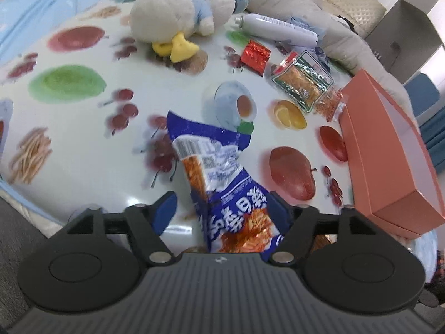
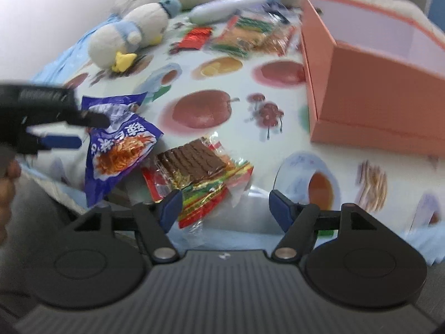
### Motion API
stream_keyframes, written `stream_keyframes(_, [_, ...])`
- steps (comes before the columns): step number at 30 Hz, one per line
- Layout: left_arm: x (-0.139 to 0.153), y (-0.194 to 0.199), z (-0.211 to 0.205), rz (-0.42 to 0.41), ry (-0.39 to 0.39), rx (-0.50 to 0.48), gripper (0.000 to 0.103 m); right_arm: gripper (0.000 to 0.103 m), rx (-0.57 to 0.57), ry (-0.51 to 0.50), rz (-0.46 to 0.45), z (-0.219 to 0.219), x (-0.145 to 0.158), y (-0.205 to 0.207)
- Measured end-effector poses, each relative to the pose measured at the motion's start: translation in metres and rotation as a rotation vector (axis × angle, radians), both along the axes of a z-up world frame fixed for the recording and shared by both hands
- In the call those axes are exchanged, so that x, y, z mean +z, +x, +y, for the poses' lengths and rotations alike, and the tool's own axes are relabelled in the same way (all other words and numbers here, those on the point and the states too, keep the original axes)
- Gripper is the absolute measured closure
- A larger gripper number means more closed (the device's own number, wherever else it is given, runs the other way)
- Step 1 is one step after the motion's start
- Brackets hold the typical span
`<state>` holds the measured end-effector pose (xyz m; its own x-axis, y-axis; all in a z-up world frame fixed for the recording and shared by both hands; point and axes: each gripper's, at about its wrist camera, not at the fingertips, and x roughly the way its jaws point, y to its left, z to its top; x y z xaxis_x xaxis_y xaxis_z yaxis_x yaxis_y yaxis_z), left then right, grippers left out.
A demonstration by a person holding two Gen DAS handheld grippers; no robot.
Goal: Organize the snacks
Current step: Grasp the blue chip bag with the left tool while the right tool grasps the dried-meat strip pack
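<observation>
I see my left fingers [image 1: 222, 208] spread around the blue noodle-snack bag [image 1: 219, 178], not pinching it, and my right fingers [image 2: 225, 208] spread with the chocolate wafer packet [image 2: 194, 172] lying by their left tip

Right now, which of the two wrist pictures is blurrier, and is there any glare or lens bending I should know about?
Right wrist view: blurrier, smeared most at the far end around the plush duck and the orange box. Left wrist view: sharper, print on the blue snack bag is legible, with soft glare on the tablecloth. Both: strong fisheye bending at the edges.
</observation>
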<state>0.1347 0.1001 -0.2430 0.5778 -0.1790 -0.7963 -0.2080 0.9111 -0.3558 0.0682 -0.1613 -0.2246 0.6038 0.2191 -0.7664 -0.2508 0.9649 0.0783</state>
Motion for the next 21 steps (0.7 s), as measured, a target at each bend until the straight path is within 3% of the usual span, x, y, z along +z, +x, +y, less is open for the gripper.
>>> stream_keyframes(4, [-0.001,0.009,-0.011,0.006,0.0,0.018,0.025,0.031,0.068,-0.014,-0.043,-0.001,0.006,0.008])
stream_keyframes(7, [-0.004,0.012,-0.018,0.008,0.023,0.023,0.025,0.02,0.121,-0.023,-0.054,0.004,0.007,0.017])
stream_keyframes(13, [-0.006,0.019,-0.026,0.028,0.042,0.025,0.023,0.02,0.308,-0.112,-0.03,0.025,-0.007,0.029])
stream_keyframes(18, [-0.009,0.029,-0.036,0.039,0.115,0.006,0.013,0.02,0.374,-0.107,-0.014,0.032,-0.014,0.035])
stream_keyframes(21, [-0.016,0.036,-0.041,0.066,0.14,-0.008,0.013,0.02,0.403,-0.096,-0.004,0.035,-0.018,0.036])
